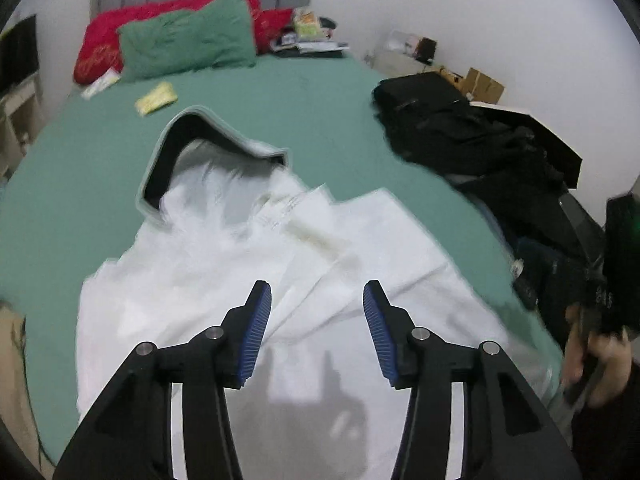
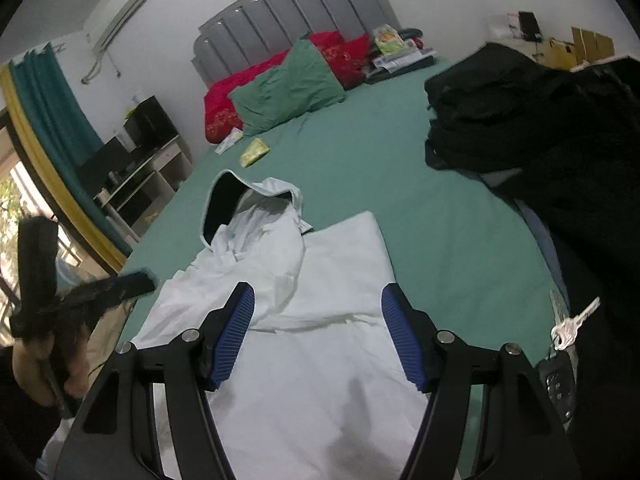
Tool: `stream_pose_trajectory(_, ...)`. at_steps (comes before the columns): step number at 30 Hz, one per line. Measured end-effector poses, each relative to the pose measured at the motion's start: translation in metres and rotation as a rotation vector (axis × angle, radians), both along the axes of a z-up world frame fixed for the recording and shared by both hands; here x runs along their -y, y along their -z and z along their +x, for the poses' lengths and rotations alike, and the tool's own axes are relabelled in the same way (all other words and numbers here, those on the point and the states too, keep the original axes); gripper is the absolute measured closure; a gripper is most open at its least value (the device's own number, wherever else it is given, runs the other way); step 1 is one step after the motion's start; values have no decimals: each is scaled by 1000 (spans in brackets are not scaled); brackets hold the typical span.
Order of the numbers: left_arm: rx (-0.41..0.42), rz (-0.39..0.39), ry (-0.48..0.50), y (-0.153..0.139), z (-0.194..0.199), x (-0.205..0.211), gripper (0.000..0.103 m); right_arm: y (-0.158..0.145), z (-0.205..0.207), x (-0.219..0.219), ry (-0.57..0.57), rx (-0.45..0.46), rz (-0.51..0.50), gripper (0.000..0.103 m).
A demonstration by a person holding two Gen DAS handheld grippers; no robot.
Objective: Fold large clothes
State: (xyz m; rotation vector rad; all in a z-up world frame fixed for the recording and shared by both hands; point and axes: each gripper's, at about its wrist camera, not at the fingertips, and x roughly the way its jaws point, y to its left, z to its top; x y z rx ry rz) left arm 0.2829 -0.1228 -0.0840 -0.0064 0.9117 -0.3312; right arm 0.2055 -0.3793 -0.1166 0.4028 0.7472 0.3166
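Folding looks partly done, I think; the white hooded jacket (image 2: 320,320) lies flat on the green bed (image 2: 420,184), filling the lower middle of the right wrist view; one side is already turned in over the middle, making a neat flat flap at the centre of the frame; the hood (image 2: 248,208) sticks up at the top end of the jacket, still loose and puffy; the other side looks bunched and not yet smoothed, so more folds are left.

Left tongs (image 1: 317,304) hang over the jacket at the bottom of the left wrist view; they stand about half open and hold nothing. Right tongs (image 2: 318,304) hang over the jacket too, wide open and empty.

A pile of dark clothes (image 2: 520,120) sits at the upper right of the frame; they may still need folding, I guess; keys (image 2: 572,326) lie at the right edge.
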Motion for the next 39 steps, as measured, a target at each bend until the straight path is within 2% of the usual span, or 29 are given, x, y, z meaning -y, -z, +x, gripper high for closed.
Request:
stream_pose_trajectory(3,-14,43,-50,14,-12,-52,52,11,4,-13,-31,-25,-14,36)
stream_pose_trajectory(6,-38,89,-152,34,-11,-107,52,25,17,-39,-85,-55,-36,36)
stream_pose_trajectory(10,-123,63,-234,64,2,-166,52,35,59,-92,-170,-73,-172,37)
stream_pose_trajectory(15,-174,11,-272,97,4,-195,52,34,120,-133,-192,-57,-284,37)
stream_pose_trajectory(16,-186,8,-271,103,6,-194,52,37,134,-142,-205,-62,-313,39)
stream_pose_trajectory(17,-198,8,-271,110,6,-196,52,41,141,-148,-215,-71,-333,47)
stream_pose_trajectory(19,-217,15,-278,120,4,-199,52,59,163,-158,-249,-141,-340,55)
stream_pose_trajectory(21,-201,29,-273,123,2,-198,52,73,168,-162,-264,-176,-369,64)
stream_pose_trajectory(22,-192,42,-265,125,1,-197,52,77,166,-161,-261,-166,-418,78)
stream_pose_trajectory(23,-183,60,-257,126,-1,-196,52,78,163,-158,-251,-159,-442,86)
stream_pose_trajectory(24,-178,67,-254,127,-1,-196,52,78,156,-146,-227,-156,-454,86)
stream_pose_trajectory(29,-160,79,-261,128,-5,-197,52,71,106,-54,-28,-205,-388,86)
stream_pose_trajectory(33,-180,83,-321,117,-6,-202,52,70,66,-1,32,-240,-281,85)
stream_pose_trajectory(36,-107,19,-307,95,-11,-195,52,59,64,4,17,-193,-220,84)
stream_pose_trajectory(39,-62,35,-253,82,-7,-175,52,52,84,-17,-64,-150,-197,66)
